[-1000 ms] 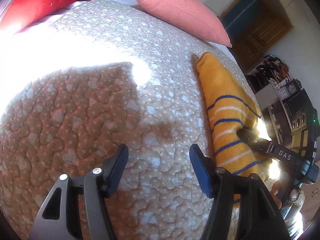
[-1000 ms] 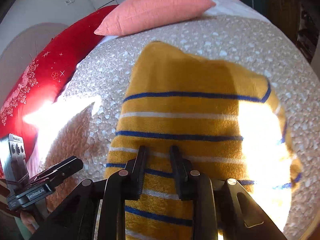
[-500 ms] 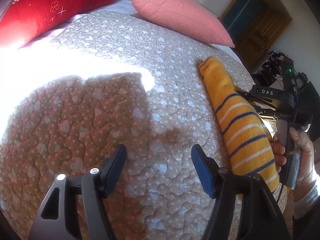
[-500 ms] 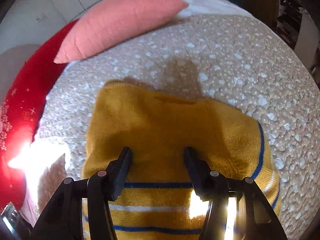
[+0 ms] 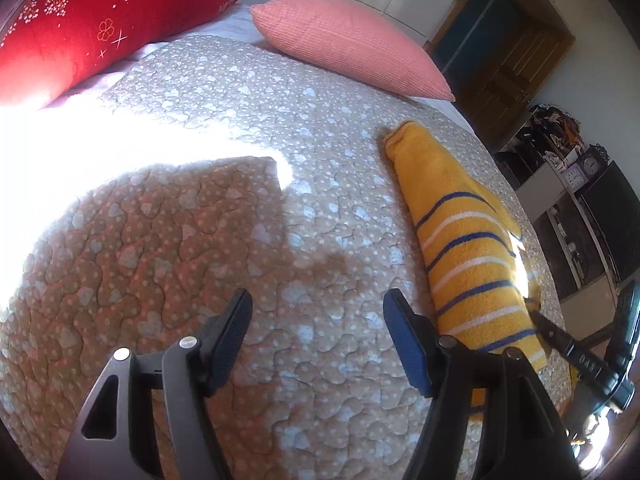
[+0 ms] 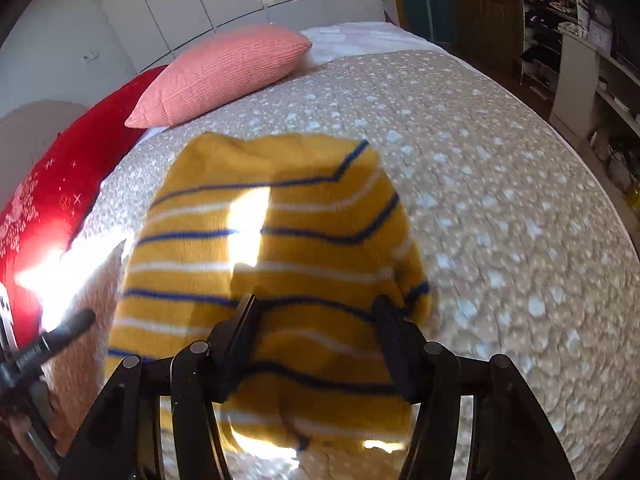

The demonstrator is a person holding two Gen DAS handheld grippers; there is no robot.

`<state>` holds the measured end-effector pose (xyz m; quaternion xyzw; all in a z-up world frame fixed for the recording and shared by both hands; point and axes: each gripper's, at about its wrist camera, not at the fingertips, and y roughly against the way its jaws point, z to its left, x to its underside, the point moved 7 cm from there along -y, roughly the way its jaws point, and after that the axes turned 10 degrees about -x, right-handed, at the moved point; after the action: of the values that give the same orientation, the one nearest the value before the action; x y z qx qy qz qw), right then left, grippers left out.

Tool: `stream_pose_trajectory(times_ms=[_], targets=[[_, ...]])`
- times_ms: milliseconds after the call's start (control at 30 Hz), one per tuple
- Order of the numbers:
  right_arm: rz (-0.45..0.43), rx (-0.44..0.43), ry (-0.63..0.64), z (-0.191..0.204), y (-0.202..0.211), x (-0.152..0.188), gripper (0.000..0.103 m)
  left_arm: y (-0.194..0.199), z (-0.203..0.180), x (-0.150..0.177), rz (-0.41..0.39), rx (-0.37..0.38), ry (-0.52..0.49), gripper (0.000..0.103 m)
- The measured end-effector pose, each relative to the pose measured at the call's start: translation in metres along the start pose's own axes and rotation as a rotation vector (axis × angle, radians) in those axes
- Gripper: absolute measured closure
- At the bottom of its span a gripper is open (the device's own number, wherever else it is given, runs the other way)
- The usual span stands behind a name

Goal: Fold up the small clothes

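A small yellow sweater (image 6: 272, 248) with blue and white stripes lies folded on the quilted bed cover (image 6: 500, 220). In the left wrist view the yellow sweater (image 5: 460, 240) lies to the right of my left gripper. My left gripper (image 5: 316, 332) is open and empty above the bare quilt (image 5: 180, 260). My right gripper (image 6: 316, 340) is open just above the sweater's near part, holding nothing. The right gripper also shows at the right edge of the left wrist view (image 5: 572, 352), near the sweater's near end.
A pink pillow (image 5: 348, 40) and a red pillow (image 5: 100, 20) lie at the head of the bed. Shelves with clutter (image 6: 560, 20) and a wooden door (image 5: 508, 68) stand beyond the bed's right side. Bright sunlight falls across the left of the quilt.
My right gripper opened, let go of the sweater, and pulled back toward its near end. The sweater now lies folded over, stripes on top. My left gripper stayed open over the quilt.
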<state>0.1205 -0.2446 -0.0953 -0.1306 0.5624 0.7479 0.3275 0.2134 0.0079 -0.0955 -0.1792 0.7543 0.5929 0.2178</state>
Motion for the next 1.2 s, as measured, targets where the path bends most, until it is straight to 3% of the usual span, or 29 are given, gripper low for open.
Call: stream_pose_trajectory(times_ms=[100,267,400,533,700,767,900,1200], targets=[[0.026,0.015,0.031,-0.003,0.015,0.021,0.035,0.006,-0.021,0.006,-0.019,0.025,-0.032,0.031],[-0.037,-0.010,0.044,-0.003,0.044,0.028,0.035,0.009,-0.076,0.019,-0.024,0.073,-0.111,0.031],[-0.023,-0.048,0.016,-0.008,0.049,0.047,0.035,-0.008,-0.087,0.042,0.017,-0.085,-0.167,0.031],[-0.033,-0.075,-0.019,-0.019,0.063,0.069,0.035,0.006,-0.069,0.053,0.057,-0.091,-0.096,0.031],[-0.086,-0.074,-0.028,-0.028,0.094,0.095,0.033,0.072,-0.069,0.082,-0.067,-0.210,-0.142,0.029],[-0.103,-0.059,-0.010,-0.027,0.105,0.104,0.031,0.100,-0.078,0.098,-0.139,-0.277,-0.185,0.019],[-0.123,-0.047,0.023,-0.020,0.122,0.122,0.027,0.140,-0.096,0.126,-0.239,-0.366,-0.242,0.010],[-0.135,-0.019,0.044,-0.024,0.141,0.137,0.023,0.165,-0.129,0.160,-0.230,-0.344,-0.278,0.009]])
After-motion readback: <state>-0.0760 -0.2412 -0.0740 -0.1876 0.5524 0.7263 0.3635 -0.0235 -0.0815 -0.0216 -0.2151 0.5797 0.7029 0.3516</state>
